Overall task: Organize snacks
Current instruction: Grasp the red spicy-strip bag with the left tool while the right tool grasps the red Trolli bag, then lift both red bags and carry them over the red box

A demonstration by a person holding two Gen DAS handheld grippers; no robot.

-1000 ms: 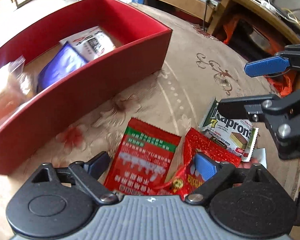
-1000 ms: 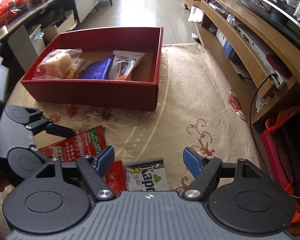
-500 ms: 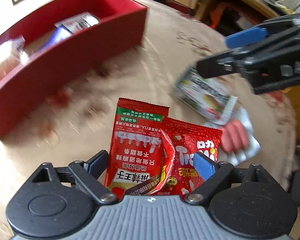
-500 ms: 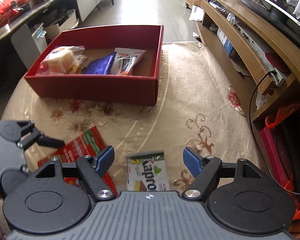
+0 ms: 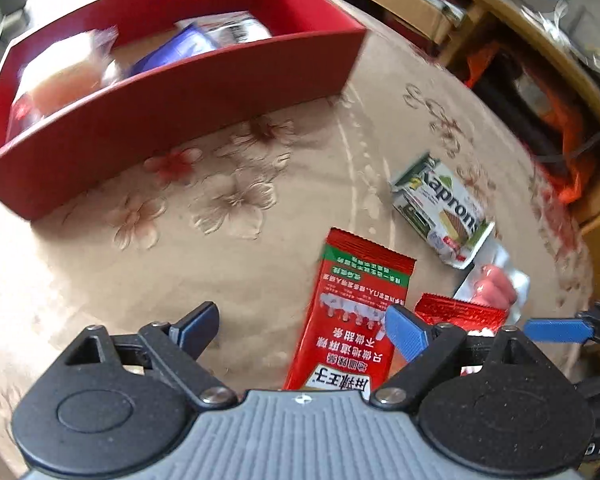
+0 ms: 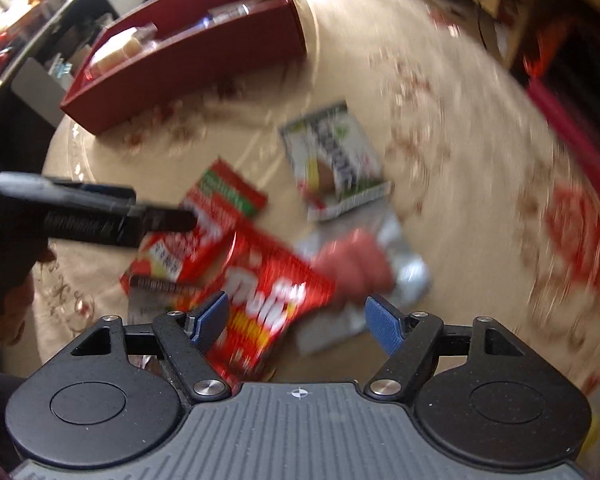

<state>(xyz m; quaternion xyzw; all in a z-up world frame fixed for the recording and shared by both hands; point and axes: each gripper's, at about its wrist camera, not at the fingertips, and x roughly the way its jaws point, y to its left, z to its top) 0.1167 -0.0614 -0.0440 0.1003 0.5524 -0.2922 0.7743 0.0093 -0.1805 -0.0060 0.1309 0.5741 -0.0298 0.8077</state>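
Note:
A red box (image 5: 172, 92) holding several snack packs stands at the back left of the table; it also shows in the right wrist view (image 6: 204, 48). Loose on the cloth lie a red and green pouch (image 5: 356, 312), a white and green Kapron wafer pack (image 5: 440, 208), a clear sausage pack (image 5: 496, 284) and a shiny red bag (image 6: 272, 292). My left gripper (image 5: 304, 328) is open and empty, low over the red and green pouch. My right gripper (image 6: 296, 316) is open and empty, above the red bag and the sausage pack (image 6: 356, 264). The right wrist view is blurred.
The table has a beige flowered cloth (image 5: 228, 200). Wooden shelving (image 5: 460, 4) with orange bags stands behind the table at the right. The table's right edge (image 5: 580, 248) is close to the loose packs.
Both grippers have pulled back and swung. The right gripper has moved from over the wafer pack to over the red bag and sausages. No pack was taken.

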